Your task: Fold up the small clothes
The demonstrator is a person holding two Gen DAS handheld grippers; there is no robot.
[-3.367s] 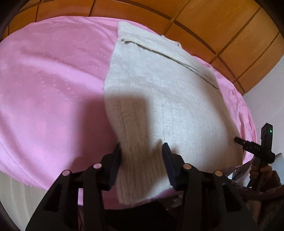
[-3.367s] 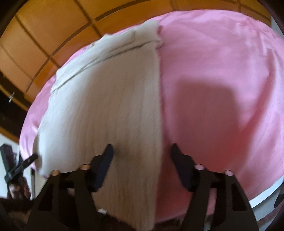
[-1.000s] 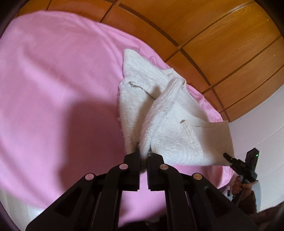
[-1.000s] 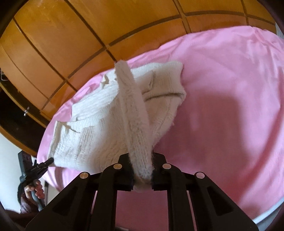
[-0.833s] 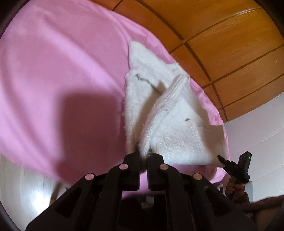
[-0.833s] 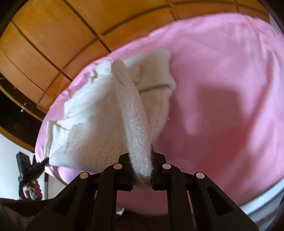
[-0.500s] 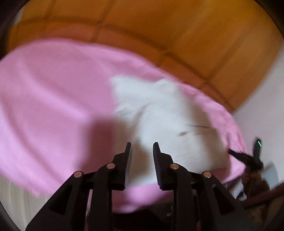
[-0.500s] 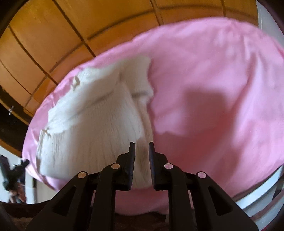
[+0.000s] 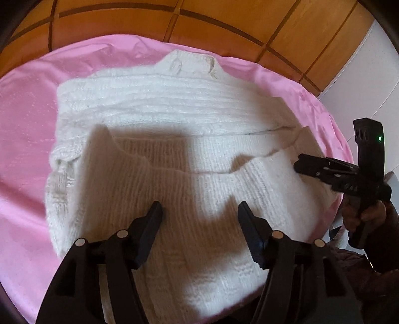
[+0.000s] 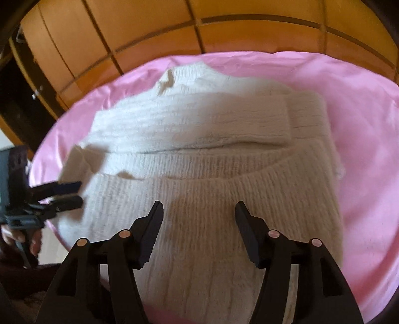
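A wood-panelled wall point(image 9: 224, 15) is seen at the back, with a pink sheet point(image 9: 25, 139) spread over the surface in front of it; what lies under the sheet cannot be told. No container is seen.

On the sheet a cream knitted sweater point(image 9: 174, 119) is laid flat, folded across itself, with its near half doubled over the far half. A folded band lies across the upper part, and the neck opening is turned toward the wall. The sweater's near edge hangs toward the cameras and is cut off behind the gripper bodies.

The left gripper point(image 9: 199, 214) is held above the near part of the sweater with its jaws spread wide and nothing between them. Its shadow is cast across the knit. The right gripper point(image 10: 199, 211) is likewise spread wide and empty over the near fold. From the left view the right gripper is seen at the sweater's right edge, held in a hand point(image 9: 366, 211); whether its tips touch the knit cannot be told. The right view is blurred at its left edge.
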